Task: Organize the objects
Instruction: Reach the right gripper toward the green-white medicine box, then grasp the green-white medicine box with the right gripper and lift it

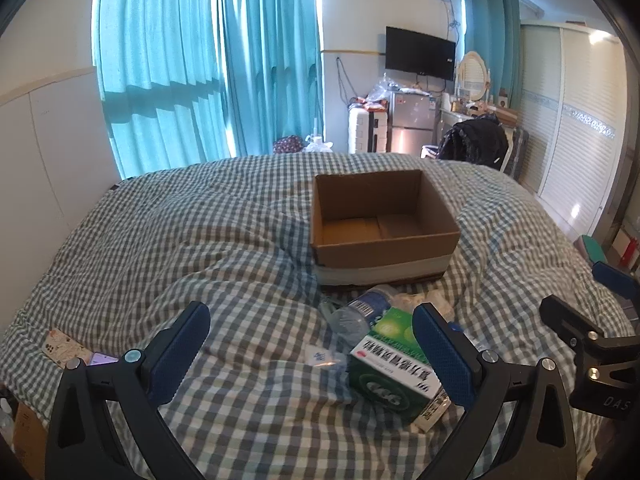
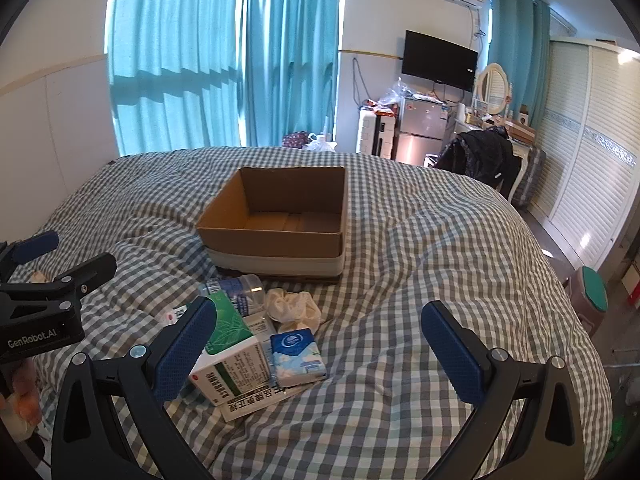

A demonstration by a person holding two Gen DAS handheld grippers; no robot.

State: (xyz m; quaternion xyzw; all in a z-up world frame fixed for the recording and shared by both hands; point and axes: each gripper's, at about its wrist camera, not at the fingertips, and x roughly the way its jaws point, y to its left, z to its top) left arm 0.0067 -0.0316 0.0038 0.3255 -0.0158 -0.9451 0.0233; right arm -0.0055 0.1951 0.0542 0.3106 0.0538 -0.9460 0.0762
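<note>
An open, empty cardboard box [image 1: 384,248] [image 2: 276,246] sits on the checked bed cover. In front of it lies a small pile: a green medicine box [image 1: 384,368] [image 2: 232,360], a clear plastic bottle [image 1: 360,312] [image 2: 240,290], a blue tissue pack [image 2: 296,354] and a crumpled cream cloth [image 2: 294,308]. My left gripper [image 1: 312,356] is open and empty above the cover, its right finger beside the medicine box. My right gripper [image 2: 320,354] is open and empty, its left finger over the medicine box. Each gripper shows at the edge of the other's view.
A phone [image 1: 100,358] and a patterned card [image 1: 64,346] lie at the bed's left edge. Teal curtains [image 1: 208,64], a fridge [image 1: 412,124], a chair with a black jacket [image 1: 474,142] and a wardrobe [image 1: 576,128] stand beyond the bed.
</note>
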